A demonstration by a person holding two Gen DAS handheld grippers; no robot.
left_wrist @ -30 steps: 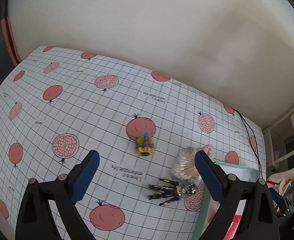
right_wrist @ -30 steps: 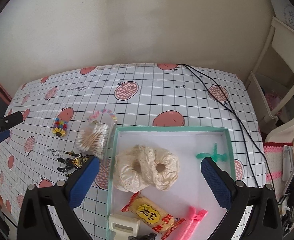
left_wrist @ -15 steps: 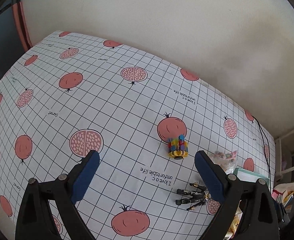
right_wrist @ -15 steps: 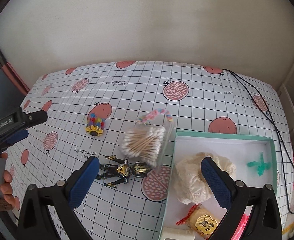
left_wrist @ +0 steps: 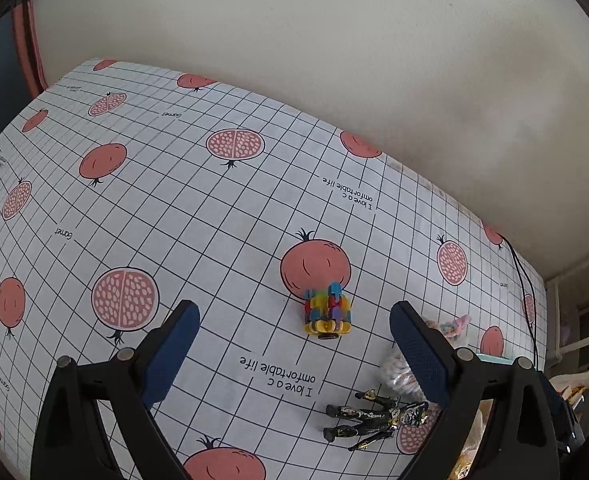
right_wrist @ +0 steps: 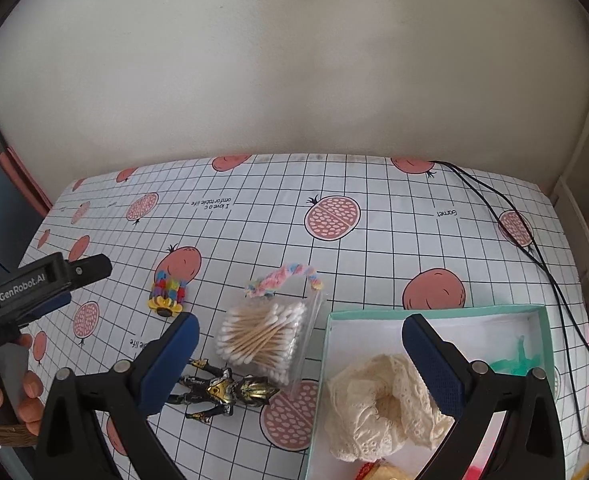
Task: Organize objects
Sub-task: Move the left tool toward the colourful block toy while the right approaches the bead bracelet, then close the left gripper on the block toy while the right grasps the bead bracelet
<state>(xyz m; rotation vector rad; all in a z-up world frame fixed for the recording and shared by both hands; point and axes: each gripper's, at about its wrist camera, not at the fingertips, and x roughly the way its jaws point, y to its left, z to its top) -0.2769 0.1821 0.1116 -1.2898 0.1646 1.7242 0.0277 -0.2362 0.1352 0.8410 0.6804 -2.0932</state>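
Both tongs wide open, empty. Right gripper (right_wrist: 298, 356) over cotton swabs (right_wrist: 263, 334) just left of box (right_wrist: 434, 311): straddle pack, close gently. Left gripper (left_wrist: 294, 340) idle.

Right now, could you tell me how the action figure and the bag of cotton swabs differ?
The action figure is dark, black and gold; the bag of cotton swabs is clear, showing white tips. The figure is slim, the bag bulkier. Both lie outside the teal box, on the tablecloth.
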